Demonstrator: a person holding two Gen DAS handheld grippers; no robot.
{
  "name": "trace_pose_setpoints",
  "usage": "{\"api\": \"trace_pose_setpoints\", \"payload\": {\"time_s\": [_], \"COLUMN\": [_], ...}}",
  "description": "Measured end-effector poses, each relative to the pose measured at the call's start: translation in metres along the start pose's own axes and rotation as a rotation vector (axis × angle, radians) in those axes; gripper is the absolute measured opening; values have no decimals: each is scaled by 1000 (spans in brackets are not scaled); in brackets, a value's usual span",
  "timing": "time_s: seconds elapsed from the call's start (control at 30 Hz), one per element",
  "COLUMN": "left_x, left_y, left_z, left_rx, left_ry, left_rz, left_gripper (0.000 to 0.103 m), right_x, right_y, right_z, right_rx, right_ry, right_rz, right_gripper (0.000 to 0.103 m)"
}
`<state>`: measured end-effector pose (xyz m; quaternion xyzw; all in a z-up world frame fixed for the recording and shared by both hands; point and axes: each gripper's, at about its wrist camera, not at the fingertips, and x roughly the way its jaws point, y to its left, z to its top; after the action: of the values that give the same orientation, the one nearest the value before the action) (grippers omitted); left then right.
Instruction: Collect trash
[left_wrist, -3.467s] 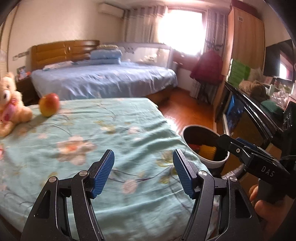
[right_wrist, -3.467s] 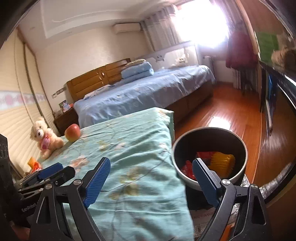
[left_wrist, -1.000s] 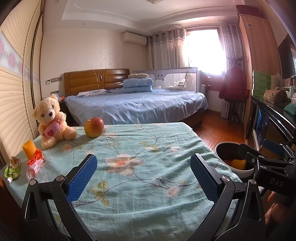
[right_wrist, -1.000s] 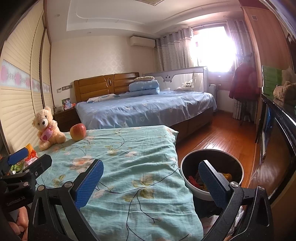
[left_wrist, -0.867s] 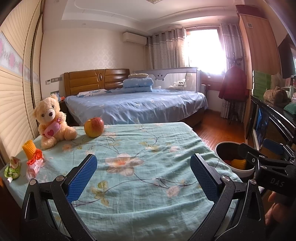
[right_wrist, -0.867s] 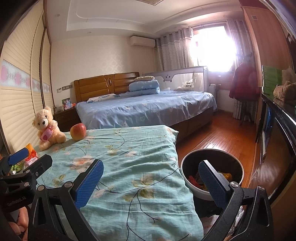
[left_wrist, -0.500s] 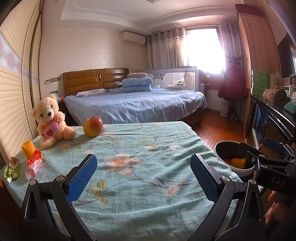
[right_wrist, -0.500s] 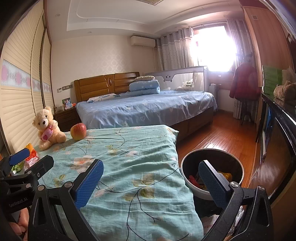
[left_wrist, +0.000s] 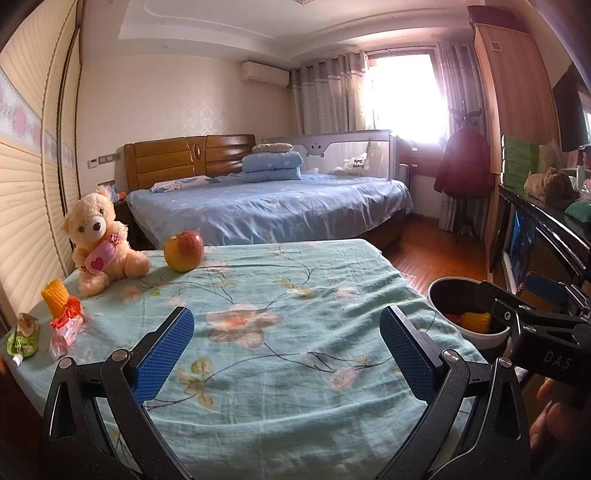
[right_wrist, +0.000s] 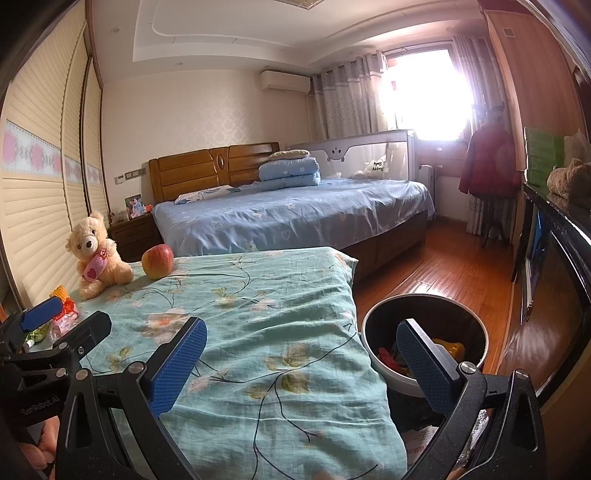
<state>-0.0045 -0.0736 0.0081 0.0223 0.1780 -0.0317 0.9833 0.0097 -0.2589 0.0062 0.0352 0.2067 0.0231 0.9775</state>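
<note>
My left gripper (left_wrist: 286, 350) is open and empty over the near edge of the teal floral cloth (left_wrist: 280, 306). Trash lies at the cloth's left edge: a yellow corn-shaped piece (left_wrist: 54, 296), a red and pink wrapper (left_wrist: 66, 326) and a green pouch (left_wrist: 23, 338). My right gripper (right_wrist: 301, 363) is open and empty, between the cloth and the round trash bin (right_wrist: 424, 306). The bin (left_wrist: 443, 291) stands on the floor at the right and holds red and yellow trash (right_wrist: 448, 347). The right gripper also shows in the left wrist view (left_wrist: 535, 314).
A teddy bear (left_wrist: 99, 240) and an apple (left_wrist: 183, 251) sit at the cloth's far left. A blue bed (left_wrist: 269, 206) stands behind. A dark cabinet (left_wrist: 546, 236) runs along the right. Wooden floor (right_wrist: 443, 266) lies between bed and cabinet.
Over 3.5 seconds both grippers pulled back and levelled, from over the bin side to a wider view; the left jaws opened wider. In the last second almost nothing moved.
</note>
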Motion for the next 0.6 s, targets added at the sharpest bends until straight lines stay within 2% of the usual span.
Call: {"api": "trace_pose_setpoints", "payload": {"time_s": [0.6], "left_x": [9], "left_y": [1], "left_z": [0], "left_rx": [12], "left_ry": [14], "left_rz": [-1], "left_gripper": [103], "right_x": [0], "right_y": [1], "right_z": [-3], "right_rx": [-6], "right_ry": [13], "right_rz": [8], "right_gripper": [103]}}
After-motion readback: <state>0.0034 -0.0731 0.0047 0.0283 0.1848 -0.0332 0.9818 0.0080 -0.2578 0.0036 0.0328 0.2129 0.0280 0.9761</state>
